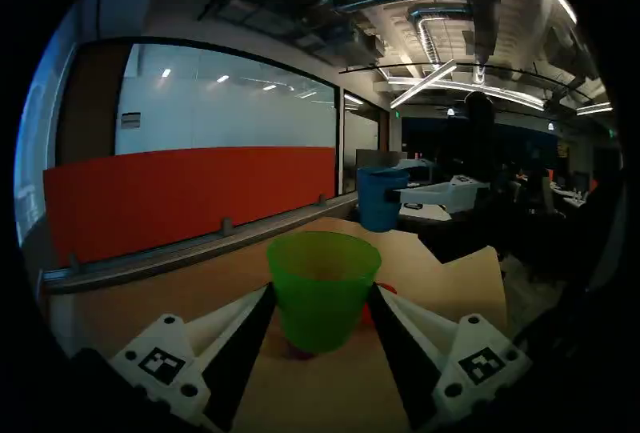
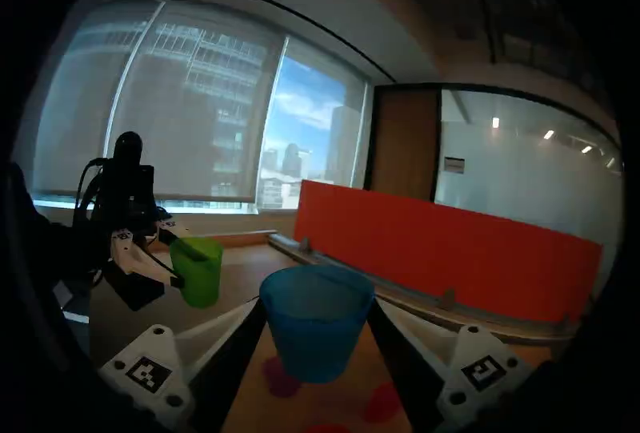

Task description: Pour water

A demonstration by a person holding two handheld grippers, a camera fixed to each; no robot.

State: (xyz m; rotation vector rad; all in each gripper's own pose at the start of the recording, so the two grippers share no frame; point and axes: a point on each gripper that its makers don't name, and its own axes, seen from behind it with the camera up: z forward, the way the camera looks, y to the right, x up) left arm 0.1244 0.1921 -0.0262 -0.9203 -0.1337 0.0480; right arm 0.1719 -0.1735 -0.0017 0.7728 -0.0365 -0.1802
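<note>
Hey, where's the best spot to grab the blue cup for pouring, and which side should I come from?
Grip the blue cup on its side wall just below the rim, coming in level from the side, as the right gripper does now. It is upright and widens toward the top, so a pinch on opposite walls wedges under the flare, leaving the mouth free.
</note>
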